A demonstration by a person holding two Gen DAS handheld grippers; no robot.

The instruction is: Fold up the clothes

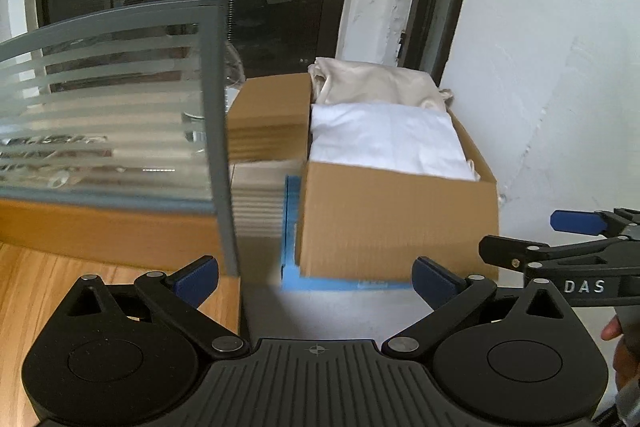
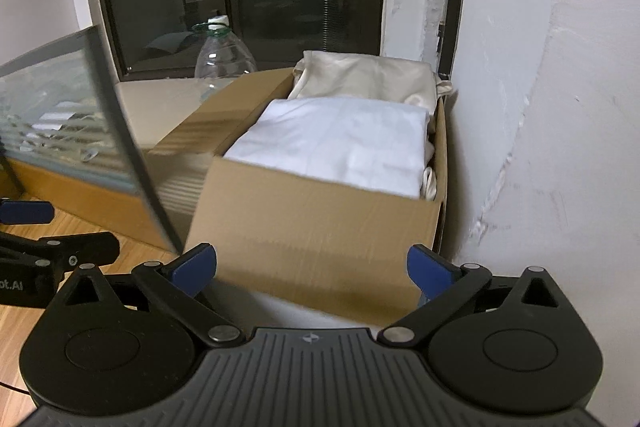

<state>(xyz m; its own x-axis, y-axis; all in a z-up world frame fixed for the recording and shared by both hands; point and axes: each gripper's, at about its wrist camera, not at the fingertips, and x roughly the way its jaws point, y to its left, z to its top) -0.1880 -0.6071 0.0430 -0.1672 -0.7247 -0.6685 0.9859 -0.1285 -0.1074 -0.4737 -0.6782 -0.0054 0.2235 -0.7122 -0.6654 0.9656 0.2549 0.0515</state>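
Observation:
A folded white garment (image 1: 386, 141) (image 2: 344, 143) lies on top in an open cardboard box (image 1: 396, 223) (image 2: 320, 231). Behind it in the same box sits a crumpled beige garment (image 1: 376, 83) (image 2: 368, 77). My left gripper (image 1: 316, 281) is open and empty, hovering in front of the box, short of its near wall. My right gripper (image 2: 314, 269) is open and empty too, close to the box's front wall. In the left wrist view the right gripper's side (image 1: 568, 247) shows at the right edge, with part of a hand (image 1: 616, 331) below it.
A frosted striped glass divider (image 1: 120, 99) (image 2: 60, 115) on a wooden desk (image 1: 36, 291) stands to the left. A clear plastic bottle (image 2: 222, 55) stands behind the box. The white wall (image 2: 540, 107) hems the box on the right. A blue sheet (image 1: 292, 227) lies under the box.

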